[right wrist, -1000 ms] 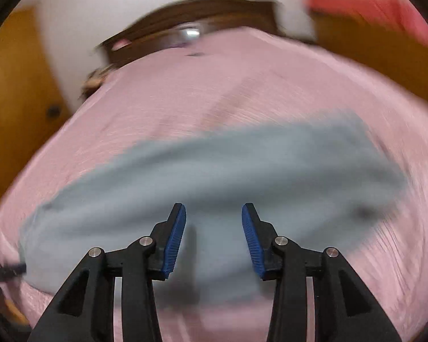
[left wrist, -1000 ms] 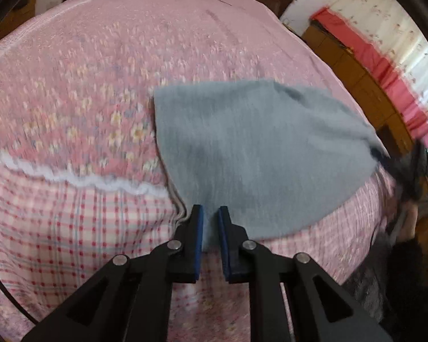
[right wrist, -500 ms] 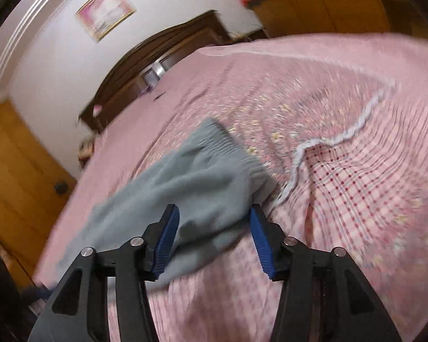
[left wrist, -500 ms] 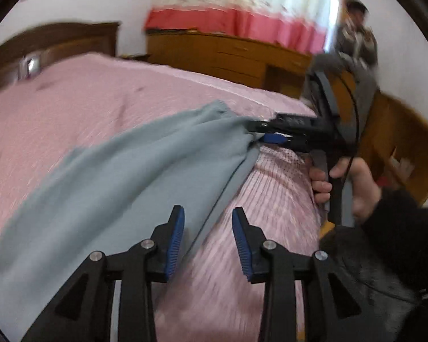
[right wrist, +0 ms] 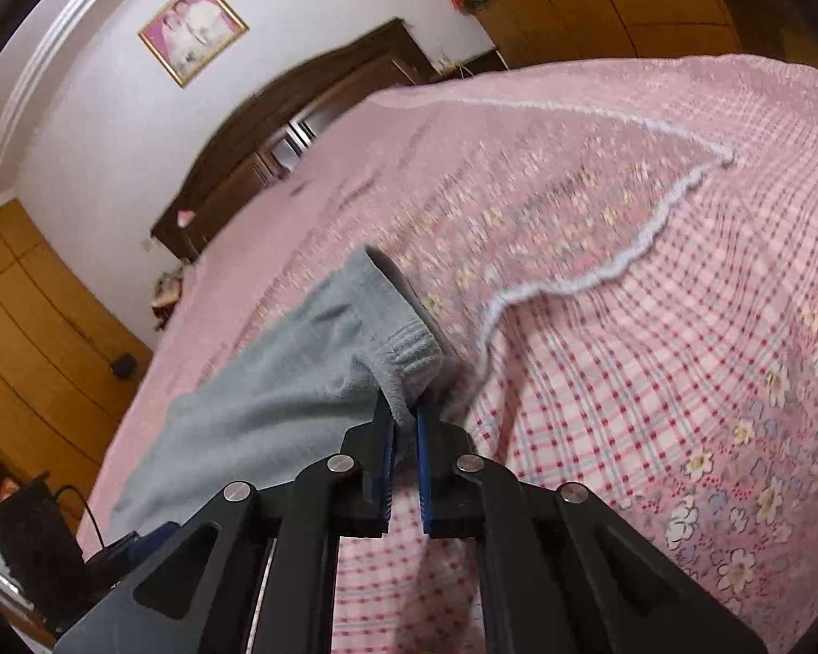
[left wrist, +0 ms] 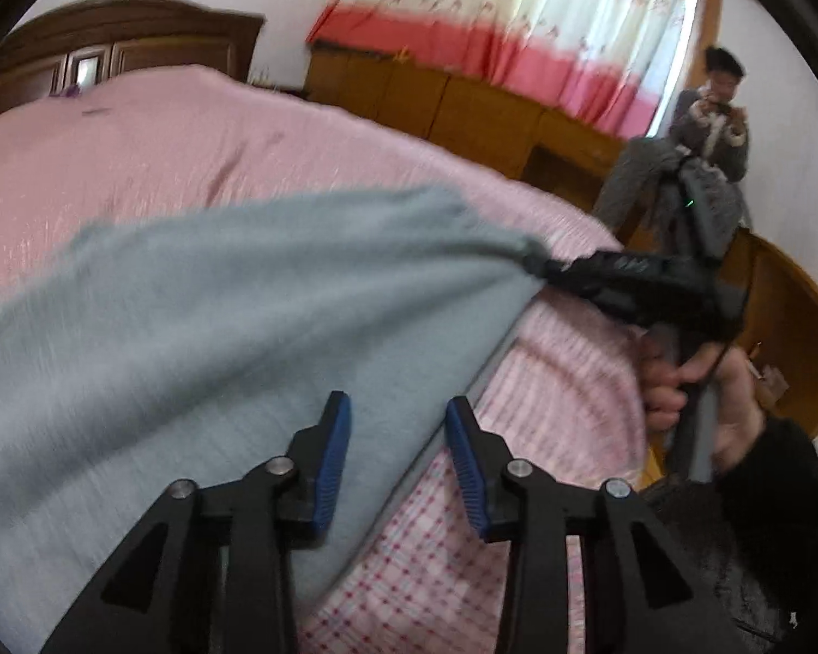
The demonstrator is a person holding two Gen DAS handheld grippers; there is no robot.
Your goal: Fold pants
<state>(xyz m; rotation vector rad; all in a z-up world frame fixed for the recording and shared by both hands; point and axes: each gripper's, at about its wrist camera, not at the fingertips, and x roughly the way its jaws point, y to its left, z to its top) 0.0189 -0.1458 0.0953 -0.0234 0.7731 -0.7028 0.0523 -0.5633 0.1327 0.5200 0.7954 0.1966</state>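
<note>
The grey sweatpants (left wrist: pixel 234 316) lie stretched across the pink bedspread (right wrist: pixel 654 327), near its checked end. The right gripper (right wrist: pixel 403 425) is closing on the elastic waistband corner (right wrist: pixel 409 359), fabric pinched between its blue pads, likely so that end can be lifted and carried over. The left gripper (left wrist: pixel 398 452) hovers half open over the pants' near edge, holding nothing, seemingly placed to take the matching hold.

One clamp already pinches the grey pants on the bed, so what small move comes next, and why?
Probably close the left gripper on the pants' near edge. Its jaws stand open over that edge, gripping nothing, while the right gripper, closing, pinches the elastic end.
</note>
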